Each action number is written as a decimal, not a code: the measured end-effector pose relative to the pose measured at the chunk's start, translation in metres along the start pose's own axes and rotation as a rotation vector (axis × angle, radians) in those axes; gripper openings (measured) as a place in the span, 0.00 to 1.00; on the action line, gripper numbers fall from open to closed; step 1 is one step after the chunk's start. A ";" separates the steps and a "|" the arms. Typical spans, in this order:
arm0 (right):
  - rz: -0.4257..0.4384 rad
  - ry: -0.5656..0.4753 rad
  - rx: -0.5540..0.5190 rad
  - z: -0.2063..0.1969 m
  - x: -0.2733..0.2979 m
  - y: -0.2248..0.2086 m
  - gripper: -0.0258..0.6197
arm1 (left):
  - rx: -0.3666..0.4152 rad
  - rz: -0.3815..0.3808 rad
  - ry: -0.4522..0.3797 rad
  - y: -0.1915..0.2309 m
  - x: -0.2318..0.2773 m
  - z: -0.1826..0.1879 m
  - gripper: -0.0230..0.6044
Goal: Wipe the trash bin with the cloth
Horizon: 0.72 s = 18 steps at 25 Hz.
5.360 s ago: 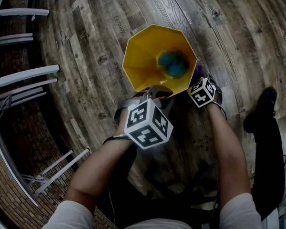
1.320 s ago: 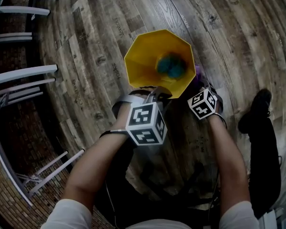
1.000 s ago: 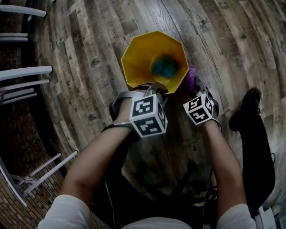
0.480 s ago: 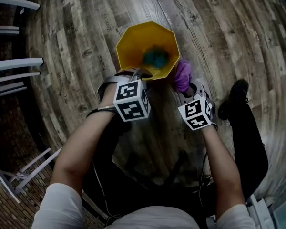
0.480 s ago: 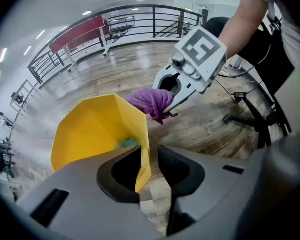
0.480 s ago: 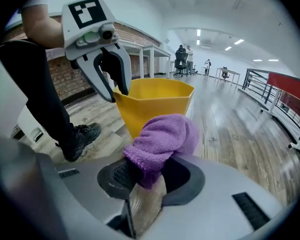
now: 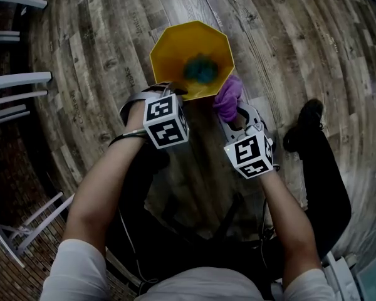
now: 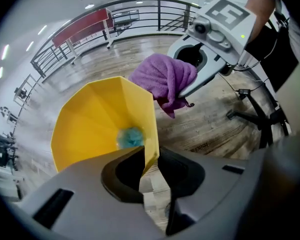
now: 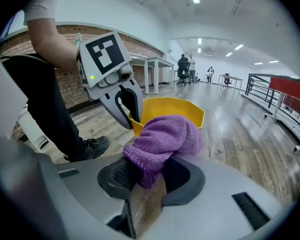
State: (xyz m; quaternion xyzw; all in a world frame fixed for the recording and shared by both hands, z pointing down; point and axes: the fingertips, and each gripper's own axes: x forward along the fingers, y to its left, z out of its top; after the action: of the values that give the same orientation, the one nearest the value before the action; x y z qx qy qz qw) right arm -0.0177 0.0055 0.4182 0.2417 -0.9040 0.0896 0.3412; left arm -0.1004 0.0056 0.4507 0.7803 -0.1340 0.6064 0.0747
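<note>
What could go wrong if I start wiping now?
The jaws of the left hand-held gripper have just been opening; the rim of the trash bin sits between them unclamped, so it may slide or tip. The right hand-held gripper pinches only a fold of the purple cloth, which could pull free.

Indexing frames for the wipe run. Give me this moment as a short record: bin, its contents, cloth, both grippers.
bin: yellow trash bin, upright on the wooden floor, top open
contents: one blue-green thing at the bottom, too blurred to name
cloth: purple cloth, bunched, outside the bin beside its rim; contact unclear
left: left gripper open; jaws have just been opening, bin rim between them
right: right gripper shut on the cloth
</note>
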 end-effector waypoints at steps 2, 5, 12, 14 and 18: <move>0.005 -0.005 0.006 0.001 0.004 0.002 0.21 | 0.012 -0.017 -0.009 -0.003 0.000 0.002 0.15; 0.015 0.002 0.016 -0.002 0.014 0.003 0.21 | 0.059 -0.049 -0.033 -0.012 0.001 0.010 0.11; 0.028 -0.007 0.013 -0.006 0.031 -0.004 0.21 | 0.090 -0.064 -0.073 -0.017 0.003 0.020 0.08; 0.042 -0.007 -0.001 -0.008 0.035 -0.003 0.21 | 0.094 -0.067 -0.081 -0.018 0.003 0.019 0.08; 0.083 0.025 -0.004 -0.020 0.047 -0.001 0.21 | 0.095 -0.083 -0.094 -0.019 0.002 0.018 0.08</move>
State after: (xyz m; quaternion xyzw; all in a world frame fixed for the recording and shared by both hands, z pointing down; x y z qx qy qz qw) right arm -0.0368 -0.0066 0.4644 0.2019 -0.9092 0.1048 0.3488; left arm -0.0778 0.0181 0.4493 0.8155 -0.0761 0.5710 0.0562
